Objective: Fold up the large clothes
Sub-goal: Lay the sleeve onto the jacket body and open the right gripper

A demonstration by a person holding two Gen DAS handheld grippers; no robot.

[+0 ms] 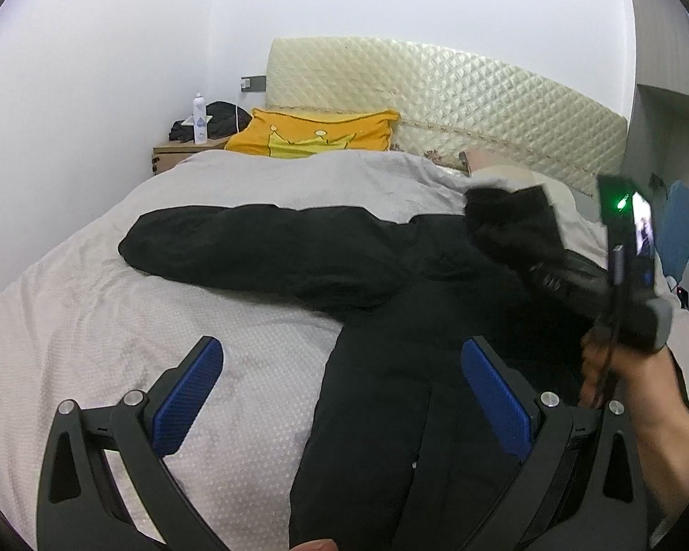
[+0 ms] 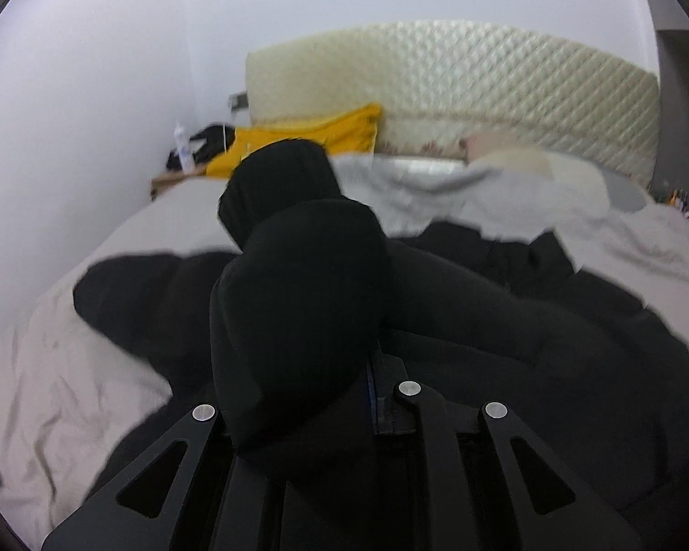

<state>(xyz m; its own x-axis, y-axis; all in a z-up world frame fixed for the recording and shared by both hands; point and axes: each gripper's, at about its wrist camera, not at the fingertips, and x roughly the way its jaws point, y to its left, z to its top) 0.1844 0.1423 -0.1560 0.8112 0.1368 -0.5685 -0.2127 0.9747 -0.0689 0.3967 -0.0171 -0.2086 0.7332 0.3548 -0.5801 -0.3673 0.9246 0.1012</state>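
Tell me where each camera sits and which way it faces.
Left wrist: on the open left gripper, over the bed, facing the headboard; shows its blue fingers and the right gripper holding a sleeve.
Right wrist: on the right gripper, facing the headboard too; the clamped sleeve fills the middle.
Shared: black coat, yellow pillow, headboard.

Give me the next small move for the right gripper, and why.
Probably carry the lifted sleeve across and lay it on the black coat body. The right gripper is shut on that sleeve, raised above the bed, while the other sleeve lies spread out and the left gripper hangs open, holding nothing.
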